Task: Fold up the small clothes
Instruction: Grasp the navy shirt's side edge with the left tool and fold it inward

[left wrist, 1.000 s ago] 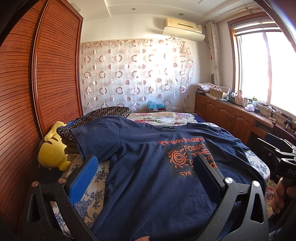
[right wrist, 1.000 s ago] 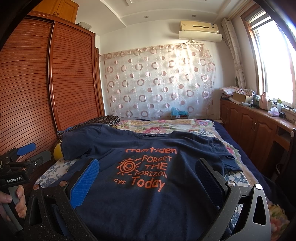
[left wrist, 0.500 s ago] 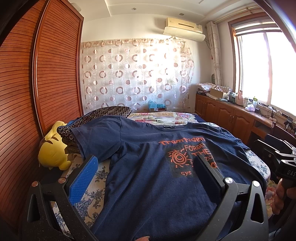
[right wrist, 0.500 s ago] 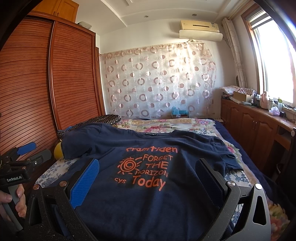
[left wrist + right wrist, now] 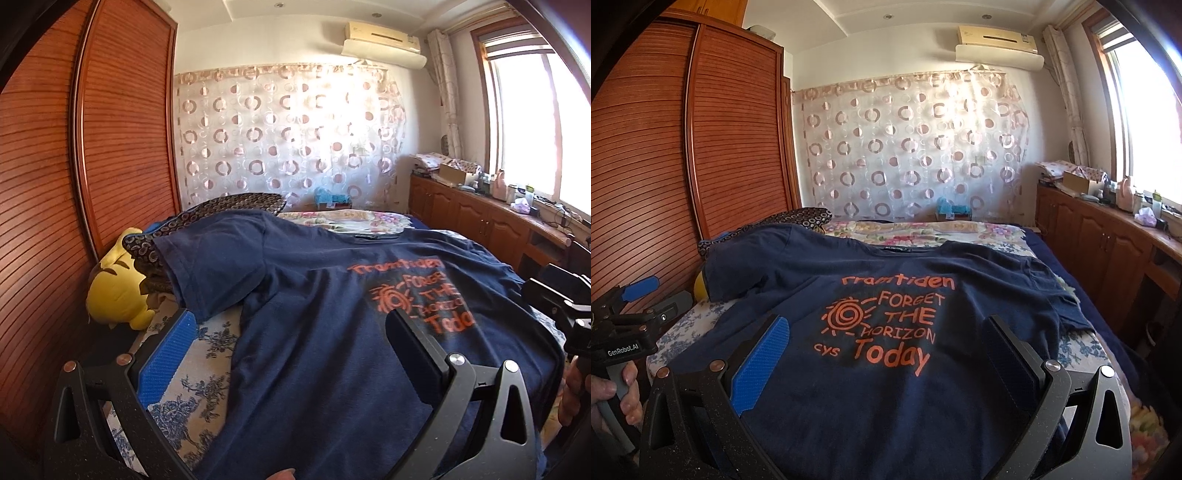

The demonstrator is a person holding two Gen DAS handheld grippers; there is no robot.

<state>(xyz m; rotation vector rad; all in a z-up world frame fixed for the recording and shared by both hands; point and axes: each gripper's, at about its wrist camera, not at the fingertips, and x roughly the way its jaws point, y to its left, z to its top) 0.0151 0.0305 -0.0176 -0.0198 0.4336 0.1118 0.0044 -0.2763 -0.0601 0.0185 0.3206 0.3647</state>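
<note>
T-shirt [image 5: 886, 332], navy, orange print: spread flat, face up, on bed [image 5: 192, 373]. Left gripper [image 5: 291, 354]: released, over the shirt's left side. Right gripper [image 5: 886, 354]: released, over the lower chest. Advice: pinch the hem corners together; lift evenly.

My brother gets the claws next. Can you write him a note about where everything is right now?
Left claw: open, holding nothing, over the shirt's left side.
Right claw: open, holding nothing, over the orange print.
Navy T-shirt: spread front-up on the bed, one sleeve draped towards the yellow plush.
Done: shirt laid out.
Left: every fold; nothing is gripped yet.
</note>
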